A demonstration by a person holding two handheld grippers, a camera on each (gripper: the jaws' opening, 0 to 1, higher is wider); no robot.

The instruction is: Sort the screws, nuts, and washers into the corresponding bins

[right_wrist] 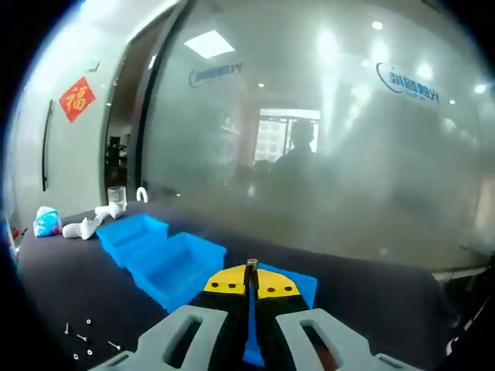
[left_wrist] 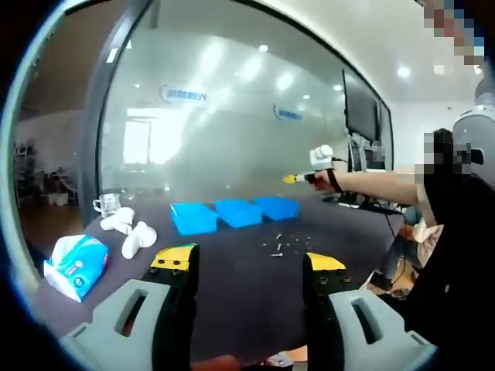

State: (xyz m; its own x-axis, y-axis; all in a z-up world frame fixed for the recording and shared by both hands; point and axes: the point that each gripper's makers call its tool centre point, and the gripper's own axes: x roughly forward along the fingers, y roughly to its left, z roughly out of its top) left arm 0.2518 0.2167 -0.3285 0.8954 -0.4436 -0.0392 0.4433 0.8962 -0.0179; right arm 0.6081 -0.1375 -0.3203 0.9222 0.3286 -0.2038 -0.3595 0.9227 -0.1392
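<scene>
In the left gripper view our left gripper point(left_wrist: 249, 267) has its yellow-tipped jaws wide apart over a dark matte table point(left_wrist: 232, 309). Small metal parts point(left_wrist: 282, 246) lie scattered at 12 o'clock ahead, three blue plastic bins point(left_wrist: 234, 212) beyond them. The right gripper point(left_wrist: 298, 178) hangs above the far bin. In the right gripper view its jaws pinch a thin screw point(right_wrist: 251, 270) over the nearest bin; parts lie at 8 o'clock.
</scene>
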